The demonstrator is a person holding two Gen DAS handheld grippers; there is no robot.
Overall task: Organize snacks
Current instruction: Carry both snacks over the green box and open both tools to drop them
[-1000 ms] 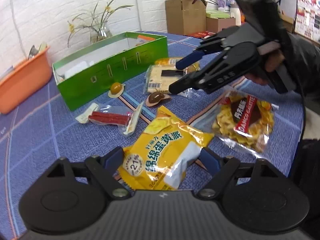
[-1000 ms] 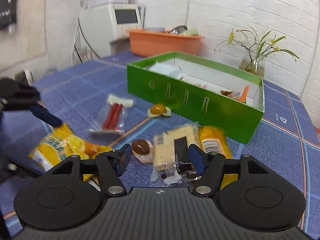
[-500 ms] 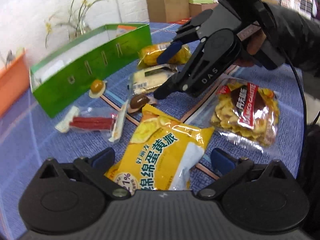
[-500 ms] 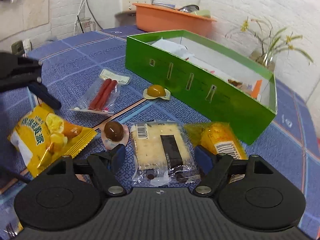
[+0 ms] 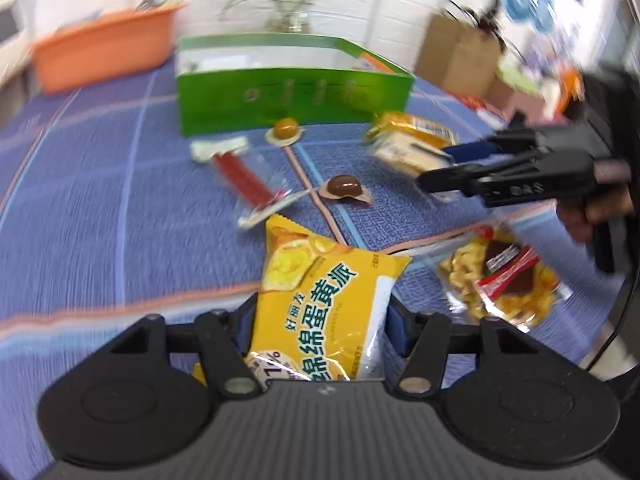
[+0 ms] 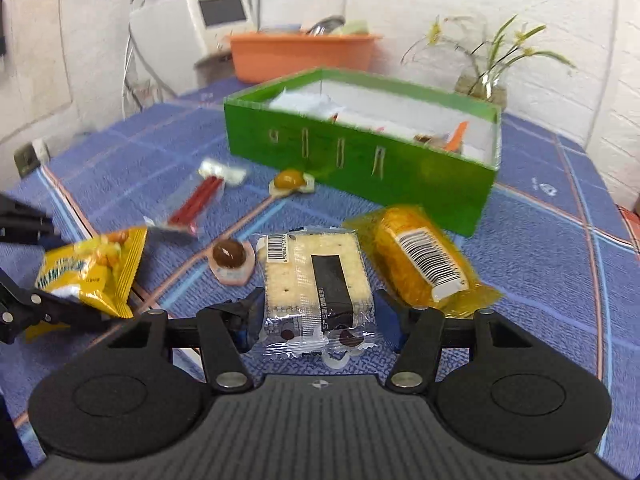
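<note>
Blue tablecloth (image 5: 100, 208): L fingers (image 5: 394, 322) closing on yellow pack (image 5: 324, 304); R fingers (image 6: 386, 318) closing round cracker pack (image 6: 316, 276).

Left wrist view: motion-smeared throughout; the green cardboard box (image 5: 294, 96), the orange plastic tub (image 5: 100, 54) and the brown cardboard carton (image 5: 456, 56) have soft edges.
Yellow foil egg-yolk pie packet (image 5: 324, 300): its near end is hidden behind the black body of the left gripper (image 5: 320, 328); whether the closing jaws press on it cannot be told.
Clear-wrapped square cracker pack (image 6: 316, 280): its near seam is covered by the right gripper (image 6: 316, 328).
Green box contents: white wrappers and an orange scrap, too small to name.
Person: only a hand (image 5: 592, 208), cut by the right edge.
Wall posters: blurred, unreadable.
</note>
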